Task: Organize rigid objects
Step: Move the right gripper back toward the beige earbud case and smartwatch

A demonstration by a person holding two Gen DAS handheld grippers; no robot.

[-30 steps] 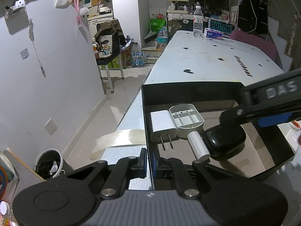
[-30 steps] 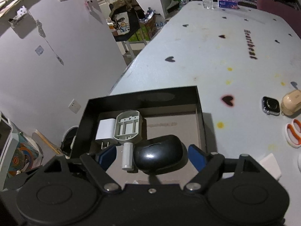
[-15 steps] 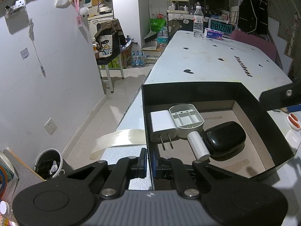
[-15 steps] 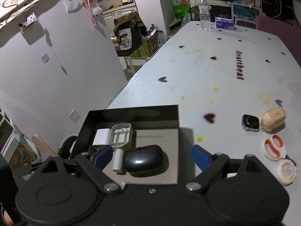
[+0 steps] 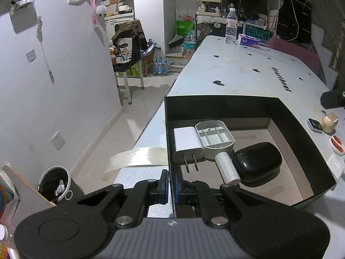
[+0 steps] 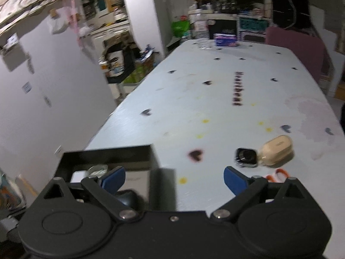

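Observation:
An open black box (image 5: 215,108) sits at the near left of the white table. Inside it lie a white charger (image 5: 187,143), a grey plastic part (image 5: 215,138), a white cylinder (image 5: 227,169) and a black case (image 5: 257,161). My left gripper (image 5: 171,186) is shut on the box's near left wall. Above the table, just right of the box (image 6: 107,151), my right gripper (image 6: 173,178) has its jaws opening with nothing between them. Ahead of it to the right lie a watch (image 6: 246,157), a beige case (image 6: 277,150) and an orange-and-white item (image 6: 278,173).
A water bottle (image 5: 231,26) and a tissue box (image 5: 250,41) stand at the table's far end, beside a pink chair (image 6: 295,49). The table's left edge drops to the floor, where a bin (image 5: 54,183) stands. A flat white piece (image 5: 335,164) lies right of the box.
My right gripper has let go of the black case, which stays in the box. It has pulled up and to the right out of the box with its jaws wider. The left gripper has not moved.

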